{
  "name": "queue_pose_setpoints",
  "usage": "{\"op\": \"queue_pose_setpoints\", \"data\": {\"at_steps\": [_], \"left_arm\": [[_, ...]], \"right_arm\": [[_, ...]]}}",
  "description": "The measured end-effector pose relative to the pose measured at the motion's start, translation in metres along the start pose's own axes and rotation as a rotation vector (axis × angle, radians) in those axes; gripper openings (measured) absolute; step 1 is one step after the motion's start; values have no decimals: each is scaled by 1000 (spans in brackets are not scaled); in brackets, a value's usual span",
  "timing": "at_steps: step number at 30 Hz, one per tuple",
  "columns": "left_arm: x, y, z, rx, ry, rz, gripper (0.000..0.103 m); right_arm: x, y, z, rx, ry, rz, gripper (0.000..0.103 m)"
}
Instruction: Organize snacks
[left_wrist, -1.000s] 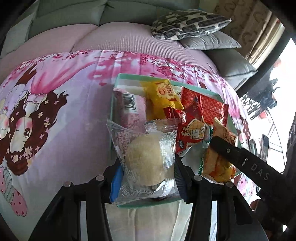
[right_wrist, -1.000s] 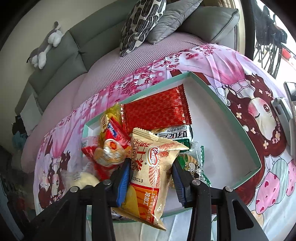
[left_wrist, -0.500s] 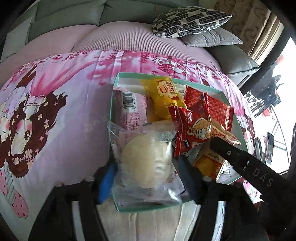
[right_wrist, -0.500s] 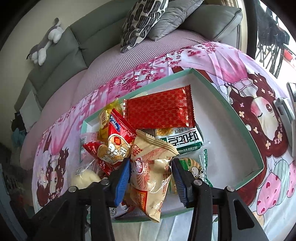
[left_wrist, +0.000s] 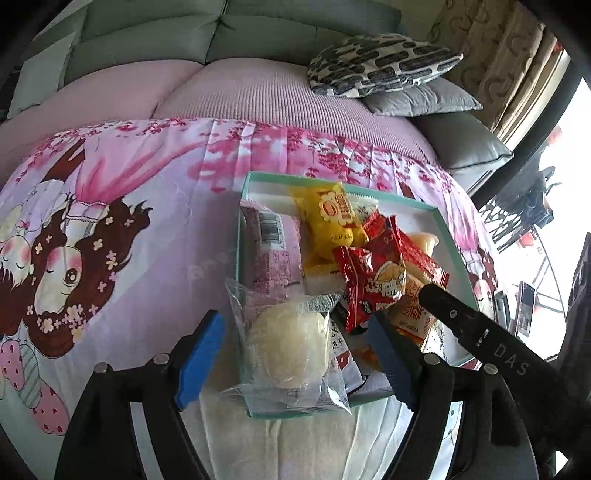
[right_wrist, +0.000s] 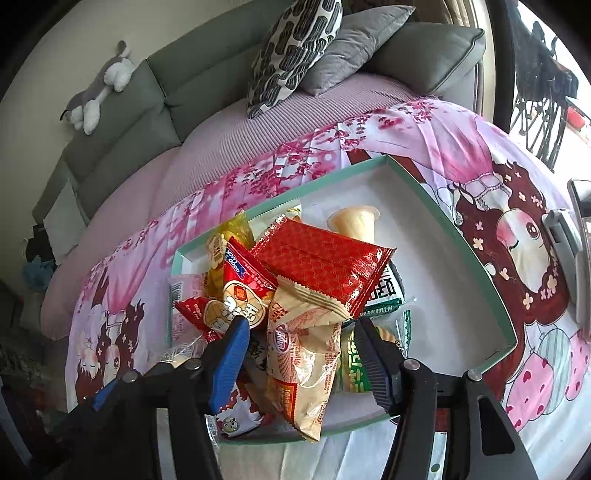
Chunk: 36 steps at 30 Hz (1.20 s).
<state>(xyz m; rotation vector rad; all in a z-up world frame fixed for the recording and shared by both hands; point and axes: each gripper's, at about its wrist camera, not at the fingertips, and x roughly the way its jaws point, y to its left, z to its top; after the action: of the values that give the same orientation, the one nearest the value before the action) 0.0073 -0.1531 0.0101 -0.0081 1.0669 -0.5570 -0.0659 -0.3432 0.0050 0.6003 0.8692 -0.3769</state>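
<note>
Since a second ago both of my grips have let go: the left gripper (left_wrist: 295, 350) and the right gripper (right_wrist: 299, 354) are opening, pads clear of the packets that now lie between them. The clear-wrapped bun (left_wrist: 288, 347) rests at the near-left corner of the teal-rimmed box (left_wrist: 448, 236), overhanging its near edge. The beige snack bag (right_wrist: 304, 354) lies at the near side too, long axis running near to far, sealed end pointing far, tail over the rim. Most snacks look boxed but heaped left; the right half is bare, so tidying remains, I judge.
</note>
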Motion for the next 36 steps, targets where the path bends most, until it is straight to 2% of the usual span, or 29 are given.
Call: {"op": "queue_pose_setpoints", "data": {"at_steps": [6, 7, 12, 13, 15, 19, 25, 30, 36], "left_arm": [[-15, 8, 5, -20, -50, 24, 86], [-18, 10, 6, -21, -64, 47, 86], [-21, 27, 10, -33, -99, 190, 87], [-22, 31, 11, -37, -109, 214, 88], [-24, 38, 12, -42, -126, 250, 94], [-27, 49, 12, -38, -153, 323, 95], [-30, 54, 5, -12, -176, 391, 96], [-36, 59, -5, -1, -177, 372, 96], [-38, 63, -23, 16, -150, 383, 96]], "right_arm": [[-2, 0, 0, -6, -21, -8, 80], [-2, 0, 0, -7, -26, -5, 80], [-5, 7, 0, -24, -55, 21, 100], [-6, 9, 0, -28, -63, 26, 101], [-7, 11, 0, -33, -70, 31, 102], [-8, 16, -2, -48, -79, 30, 103], [-13, 28, -8, -94, -105, 20, 103], [-15, 40, -25, -152, -96, 10, 103], [-20, 48, -51, -191, -81, 5, 103]]}}
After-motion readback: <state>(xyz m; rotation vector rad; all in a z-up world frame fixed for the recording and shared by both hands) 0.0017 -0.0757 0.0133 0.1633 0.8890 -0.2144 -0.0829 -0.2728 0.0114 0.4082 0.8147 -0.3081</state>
